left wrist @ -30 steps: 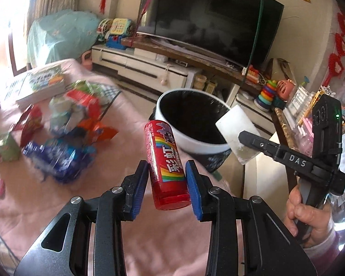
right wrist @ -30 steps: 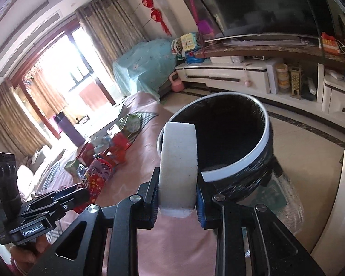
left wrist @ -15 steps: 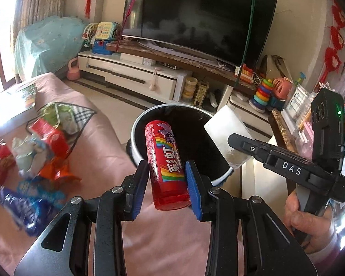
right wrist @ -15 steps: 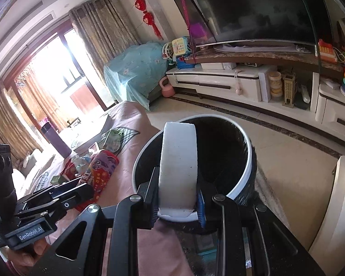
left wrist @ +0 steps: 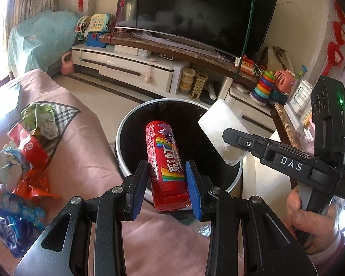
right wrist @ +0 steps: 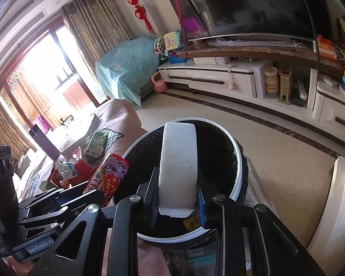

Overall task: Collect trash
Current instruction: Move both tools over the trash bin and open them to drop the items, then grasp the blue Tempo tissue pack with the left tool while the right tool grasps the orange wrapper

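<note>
Trash here gathers round one landmark, the black bin [left wrist: 131, 133] with its pale rim, standing on the floor just beside the pink-covered couch [left wrist: 85, 138]; inside the bin, near its front wall, one small yellow scrap [right wrist: 191, 222] shows, so by my judgement a little has gone in and most has not; to the bin's left, on the couch, a heap of wrappers [left wrist: 27, 158] lies untouched, red, orange, blue, green and white ones overlapping, too tangled to count exactly, though at least six show; two pieces are in hand and not yet dropped; one white foam block [right wrist: 178, 168] is clamped by its flat faces in the right gripper [right wrist: 177, 203], jaws drawn in narrow on it, hanging over the bin's mouth; one red candy tube [left wrist: 166, 165] with rainbow print is pinched near its base in the left gripper [left wrist: 165, 188], jaws likewise narrow on it, its top leaning over the bin's near rim; what is left, as I read it, is to let both fall, then return for the couch heap; one bin, two grippers, two held pieces, one scrap already in.
</note>
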`<state>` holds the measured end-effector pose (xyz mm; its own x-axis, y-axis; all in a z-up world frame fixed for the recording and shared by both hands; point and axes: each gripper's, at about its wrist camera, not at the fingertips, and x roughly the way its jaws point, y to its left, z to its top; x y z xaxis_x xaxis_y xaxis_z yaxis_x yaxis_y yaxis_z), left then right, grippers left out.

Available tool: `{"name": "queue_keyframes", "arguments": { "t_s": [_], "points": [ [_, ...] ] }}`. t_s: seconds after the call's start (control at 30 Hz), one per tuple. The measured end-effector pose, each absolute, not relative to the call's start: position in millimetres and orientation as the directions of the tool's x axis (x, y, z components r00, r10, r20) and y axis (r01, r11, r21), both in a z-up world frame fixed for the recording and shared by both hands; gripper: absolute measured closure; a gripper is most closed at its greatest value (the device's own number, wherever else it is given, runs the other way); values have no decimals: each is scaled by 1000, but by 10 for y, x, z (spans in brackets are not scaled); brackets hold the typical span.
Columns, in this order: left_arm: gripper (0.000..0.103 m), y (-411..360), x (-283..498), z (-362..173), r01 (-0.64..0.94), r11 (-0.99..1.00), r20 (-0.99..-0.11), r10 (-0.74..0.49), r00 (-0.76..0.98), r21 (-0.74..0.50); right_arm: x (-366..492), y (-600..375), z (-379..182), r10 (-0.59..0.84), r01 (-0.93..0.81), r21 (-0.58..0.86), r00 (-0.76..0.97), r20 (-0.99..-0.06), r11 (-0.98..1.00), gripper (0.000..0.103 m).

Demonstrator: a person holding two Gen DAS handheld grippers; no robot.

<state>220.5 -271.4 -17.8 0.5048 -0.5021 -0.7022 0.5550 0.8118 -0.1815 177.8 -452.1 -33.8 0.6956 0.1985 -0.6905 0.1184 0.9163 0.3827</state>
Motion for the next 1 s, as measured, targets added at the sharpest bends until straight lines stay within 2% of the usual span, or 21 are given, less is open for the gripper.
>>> {"name": "queue_keyframes", "arguments": {
  "t_s": [0.23, 0.3, 0.37, 0.43, 0.47, 0.57, 0.67, 0.73, 0.8, 1.0],
  "points": [
    [71, -2804, 2356, -209, 550, 813, -707, -504, 496, -193, 1889, -4583, -387, 193, 135, 382, 683, -704, 914, 75],
    [68, -2852, 2398, -249, 549, 814, -725, -494, 479, -191, 1941, -4602, -396, 193, 138, 380, 676, -711, 915, 72],
    [43, -2841, 2417, -284, 538, 821, -741, -482, 469, -193, 1967, -4621, -412, 199, 145, 390, 672, -713, 909, 70],
    [33, -2756, 2372, -276, 526, 827, -725, -485, 489, -198, 1947, -4630, -416, 202, 149, 400, 676, -709, 904, 61],
    [32, -2697, 2343, -275, 518, 830, -720, -487, 495, -205, 1925, -4637, -412, 207, 147, 409, 683, -700, 901, 51],
    [28, -2535, 2265, -278, 498, 836, -713, -494, 497, -231, 1858, -4627, -405, 207, 146, 420, 698, -686, 896, 35],
    [26, -2358, 2150, -273, 474, 848, -710, -485, 511, -238, 1782, -4554, -387, 218, 135, 428, 704, -676, 893, 32],
    [26, -2244, 2058, -269, 460, 854, -707, -481, 518, -244, 1726, -4478, -366, 224, 125, 433, 711, -667, 893, 25],
    [26, -2103, 1954, -262, 445, 861, -703, -474, 530, -245, 1664, -4405, -349, 227, 121, 440, 720, -656, 890, 12],
    [22, -1653, 1691, -279, 392, 889, -702, -435, 563, -236, 1477, -4049, -318, 280, 73, 476, 727, -627, 876, 6]
  ]
}}
